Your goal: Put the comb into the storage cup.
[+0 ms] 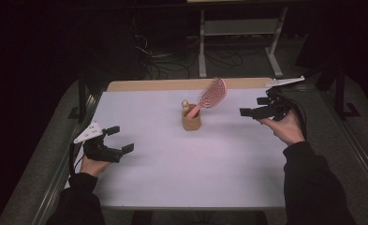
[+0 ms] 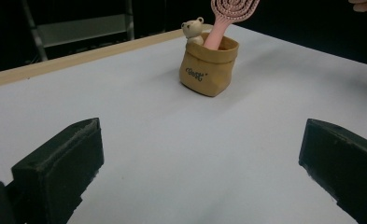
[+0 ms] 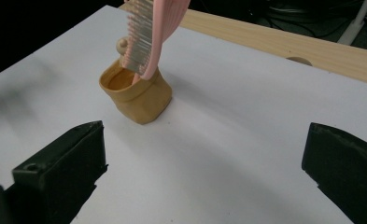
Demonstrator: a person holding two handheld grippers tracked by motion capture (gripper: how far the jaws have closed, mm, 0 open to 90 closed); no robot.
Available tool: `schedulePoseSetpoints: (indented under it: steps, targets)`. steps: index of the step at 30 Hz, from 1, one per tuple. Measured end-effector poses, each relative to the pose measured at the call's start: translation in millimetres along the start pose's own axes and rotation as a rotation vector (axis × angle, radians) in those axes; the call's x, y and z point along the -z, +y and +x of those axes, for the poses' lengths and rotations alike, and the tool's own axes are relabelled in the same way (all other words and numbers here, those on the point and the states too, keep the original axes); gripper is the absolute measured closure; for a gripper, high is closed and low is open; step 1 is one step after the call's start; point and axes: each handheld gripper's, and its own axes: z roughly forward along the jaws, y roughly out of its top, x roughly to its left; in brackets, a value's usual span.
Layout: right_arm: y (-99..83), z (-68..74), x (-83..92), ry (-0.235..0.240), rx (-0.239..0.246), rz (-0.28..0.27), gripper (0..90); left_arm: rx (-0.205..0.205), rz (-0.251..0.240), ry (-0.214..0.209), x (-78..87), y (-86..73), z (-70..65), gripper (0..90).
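Light, stiff pink plastic hairbrush leaning from tan pouch-shaped holder mid-worktop; best gripped below bristles. Both hand-held grippers' jaws apart, empty.

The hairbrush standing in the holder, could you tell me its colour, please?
Pink hairbrush, clearest in the left gripper view.

The white worktop is evenly lit while its surroundings fall into near-black. Shadows are soft and faint. The high view is grainy, and the pink hairbrush looks slightly blurred.

White table, wooden strip along far edge; metal shelf frame, cables on floor beyond.
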Motion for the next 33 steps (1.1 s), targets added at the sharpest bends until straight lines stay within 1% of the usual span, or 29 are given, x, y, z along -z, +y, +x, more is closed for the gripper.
schedulePoseSetpoints:
  steps: [1, 9, 20, 26, 29, 33]
  targets:
    - [-4.0, -0.2, 0.5, 0.002, 0.001, 0.003, 0.0, -0.001, 0.001, -0.001, -0.4, -0.1, -0.1, 0.0]
    - [-18.5, -2.4, 3.1, 0.005, -0.001, -0.002, 0.0, 0.001, 0.0, 0.0, -0.1, -0.2, 0.5, 0.0]
    - [-45.0, -7.1, 7.7, 0.013, -0.026, -0.002, 0.0, 0.009, -0.002, 0.008, 0.3, -1.0, 2.0, 0.0]
    - [-59.4, -9.5, 13.3, 0.015, -0.042, -0.007, 0.0, 0.022, -0.007, 0.017, 2.1, -1.9, 4.4, 0.0]
    - [-63.6, -9.7, 14.9, 0.012, -0.046, -0.005, 0.0, 0.021, -0.007, 0.017, 2.1, -1.8, 4.3, 0.0]
    - [-73.6, -9.3, 18.6, 0.013, -0.057, -0.016, 0.0, 0.018, -0.002, 0.016, 2.3, -2.2, 4.0, 0.0]
